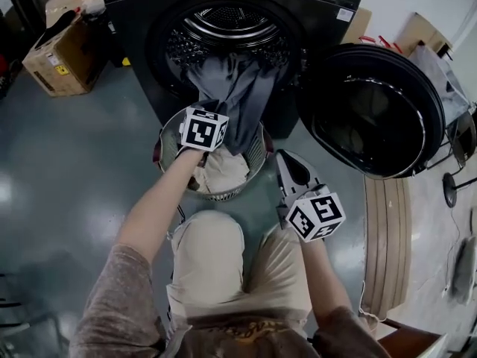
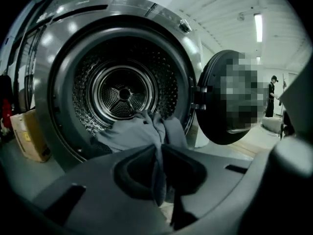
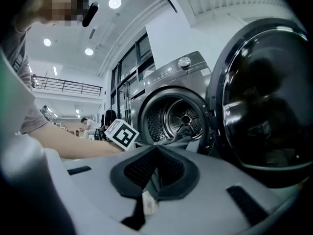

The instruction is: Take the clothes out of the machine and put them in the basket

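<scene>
A grey garment [image 1: 242, 88] spills out of the drum [image 1: 223, 24] of the machine [image 1: 134, 21], half in and half out. It hangs over the lip and down to the left gripper [image 2: 159, 166]. That gripper's jaws are pressed onto a fold of it, and the cloth runs straight from the pinch up into the drum ahead.

Right under that gripper stands a wire basket [image 1: 218, 195], just in front of the machine. A cream cloth [image 1: 223, 171] already lies in the bottom of it, below and a little behind the jaws.

The right gripper [image 1: 287, 166] hangs off to the right of the basket, apart from it and low over the floor, pointing at the machine. Its jaws are closed together. A small pale scrap shows low in the seam, though I can't tell what it is.

The round door [image 1: 373, 114] stands swung open to the right of that gripper. The person crouches behind both grippers in beige trousers [image 1: 212, 259]. A cardboard box [image 1: 59, 54] sits well off to the left of the left gripper, beside the machine.
</scene>
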Demonstrator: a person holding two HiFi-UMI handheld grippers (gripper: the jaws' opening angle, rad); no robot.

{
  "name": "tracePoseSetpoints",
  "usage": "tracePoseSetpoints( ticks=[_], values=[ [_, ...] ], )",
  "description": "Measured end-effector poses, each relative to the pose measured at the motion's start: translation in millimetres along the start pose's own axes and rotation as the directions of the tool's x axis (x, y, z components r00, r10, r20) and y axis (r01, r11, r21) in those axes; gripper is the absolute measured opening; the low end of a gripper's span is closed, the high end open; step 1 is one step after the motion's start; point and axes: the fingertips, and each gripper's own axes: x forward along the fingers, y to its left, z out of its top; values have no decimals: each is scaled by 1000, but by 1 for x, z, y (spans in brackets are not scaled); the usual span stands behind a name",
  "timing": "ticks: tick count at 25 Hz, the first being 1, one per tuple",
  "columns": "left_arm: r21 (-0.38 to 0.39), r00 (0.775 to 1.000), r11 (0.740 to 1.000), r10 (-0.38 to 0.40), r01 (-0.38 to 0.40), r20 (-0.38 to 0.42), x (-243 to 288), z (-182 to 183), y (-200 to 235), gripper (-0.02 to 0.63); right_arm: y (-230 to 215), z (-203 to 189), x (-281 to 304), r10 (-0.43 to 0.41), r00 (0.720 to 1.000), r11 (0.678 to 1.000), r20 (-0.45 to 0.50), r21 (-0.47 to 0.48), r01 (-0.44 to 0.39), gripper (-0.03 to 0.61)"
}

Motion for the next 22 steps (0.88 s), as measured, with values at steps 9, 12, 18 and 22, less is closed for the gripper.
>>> tracePoseSetpoints(
  ticks=[9, 12, 18, 22],
  values=[
    [-18, 1000, 1000, -13, 13, 6, -70, -22, -38, 44, 11, 6, -3, 46, 999, 999, 17, -5, -46, -3],
    [-28, 1000, 999, -20, 20, -4, -89, -30, -47, 44, 16, 3, -2, 59, 998, 998, 11, -5, -59, -3],
    [-13, 1000, 1000, -22, 22, -15, -108, -37, -57, 46, 18, -2, 3, 67, 998, 998, 0, -1, -67, -3],
    [-14, 1000, 1000, -15, 16, 13, -106, -37, -53, 69, 19, -10, 6, 64, 998, 998, -10, 2, -64, -3]
  ],
)
